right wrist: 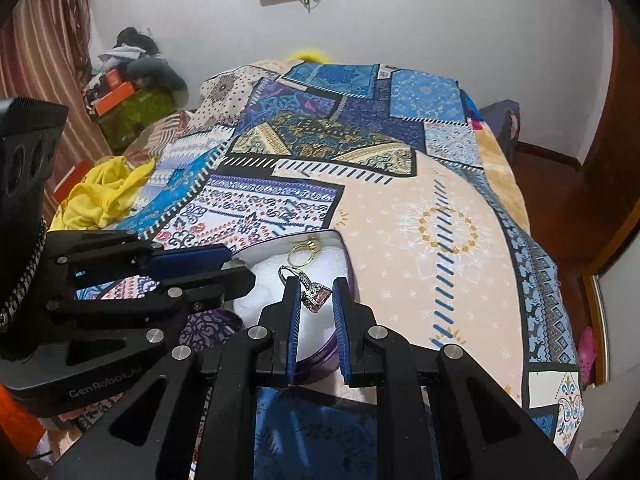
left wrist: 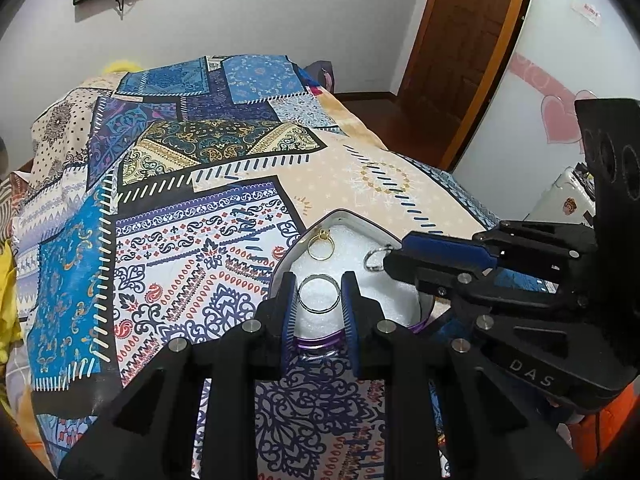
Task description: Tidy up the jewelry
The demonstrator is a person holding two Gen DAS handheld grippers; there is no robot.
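Note:
A heart-shaped tin (left wrist: 352,216) with a white foam lining lies on the patterned bedspread; it also shows in the right wrist view (right wrist: 344,248). A gold ring (left wrist: 321,245) (right wrist: 303,253) lies near its far tip. A plain silver ring (left wrist: 318,293) lies on the foam between the open jaws of my left gripper (left wrist: 318,292), not touched. My right gripper (right wrist: 316,288) is open around a silver ring with a pink stone (right wrist: 310,286), which rests against its left finger (right wrist: 294,292). In the left wrist view that ring's band (left wrist: 374,260) shows beside the right gripper (left wrist: 394,260).
The bedspread (right wrist: 420,240) covers the whole bed. A yellow cloth (right wrist: 104,196) lies at the bed's left edge, with clutter and boxes (right wrist: 128,92) beyond it. A wooden door (left wrist: 460,52) stands at the right. The tin's purple rim (right wrist: 320,356) faces me.

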